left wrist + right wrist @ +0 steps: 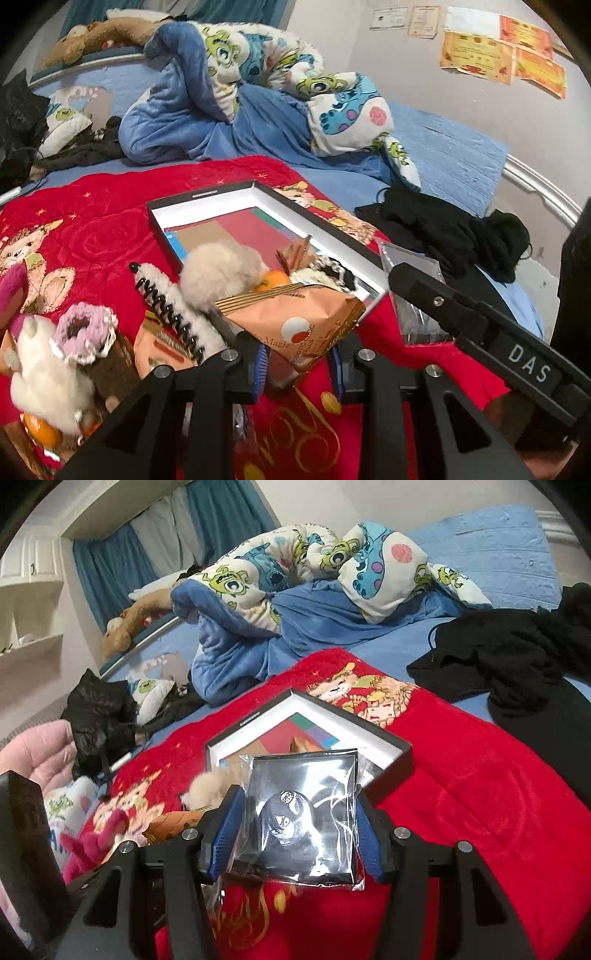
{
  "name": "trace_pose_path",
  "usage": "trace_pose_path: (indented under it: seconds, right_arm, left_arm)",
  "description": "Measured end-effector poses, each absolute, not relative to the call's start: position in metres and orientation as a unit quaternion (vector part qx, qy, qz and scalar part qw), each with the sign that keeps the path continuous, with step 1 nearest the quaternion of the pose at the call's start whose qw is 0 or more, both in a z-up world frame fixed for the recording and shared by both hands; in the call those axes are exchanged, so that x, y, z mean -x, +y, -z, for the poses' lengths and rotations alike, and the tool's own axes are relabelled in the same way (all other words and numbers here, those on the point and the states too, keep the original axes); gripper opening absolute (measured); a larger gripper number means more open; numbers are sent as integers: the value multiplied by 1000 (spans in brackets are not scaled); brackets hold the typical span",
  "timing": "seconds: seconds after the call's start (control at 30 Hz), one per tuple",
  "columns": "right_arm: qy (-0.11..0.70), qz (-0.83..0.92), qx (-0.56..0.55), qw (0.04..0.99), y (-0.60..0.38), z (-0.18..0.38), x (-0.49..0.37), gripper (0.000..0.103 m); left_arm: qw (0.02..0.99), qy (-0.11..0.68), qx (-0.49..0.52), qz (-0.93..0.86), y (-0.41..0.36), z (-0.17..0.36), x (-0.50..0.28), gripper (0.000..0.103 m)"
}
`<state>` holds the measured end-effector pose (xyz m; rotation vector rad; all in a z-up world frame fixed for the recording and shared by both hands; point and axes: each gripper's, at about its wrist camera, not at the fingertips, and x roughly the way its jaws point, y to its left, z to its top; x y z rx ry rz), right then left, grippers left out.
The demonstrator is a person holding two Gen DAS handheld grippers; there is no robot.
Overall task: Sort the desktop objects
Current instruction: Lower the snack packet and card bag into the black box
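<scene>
One open box (pixel 207 201), one fluffy pompom (pixel 218 271) at centre, two oranges – one (pixel 273 279) mid-frame, one (pixel 40 430) lower left – one crocheted doughnut (pixel 85 328), one spiral hair clip (pixel 168 308)

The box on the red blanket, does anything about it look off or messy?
Yes. The shallow black box is piled at its near end: a beige fluffy ball, an orange and a black-and-white piece heap there, the ball bulging over the rim. Its far half lies bare, showing only coloured panels.
</scene>
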<state>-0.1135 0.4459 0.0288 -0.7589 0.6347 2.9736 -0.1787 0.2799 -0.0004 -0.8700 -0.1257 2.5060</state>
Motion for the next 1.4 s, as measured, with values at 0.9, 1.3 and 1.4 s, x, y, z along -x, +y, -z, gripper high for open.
trace_pose_path:
  seconds: [0.9, 1.3, 1.4]
  right_arm:
    - [169, -944, 282, -21, 469, 10, 216, 55]
    - [128, -956, 264, 10, 465, 16, 208, 55]
    - [127, -957, 261, 7, 464, 16, 207, 56]
  left_arm:
    - [267, -20, 300, -915, 308, 31, 260, 28]
    - [258, 1, 284, -924, 312, 42, 252, 28]
    - [257, 2, 282, -924, 312, 43, 252, 28]
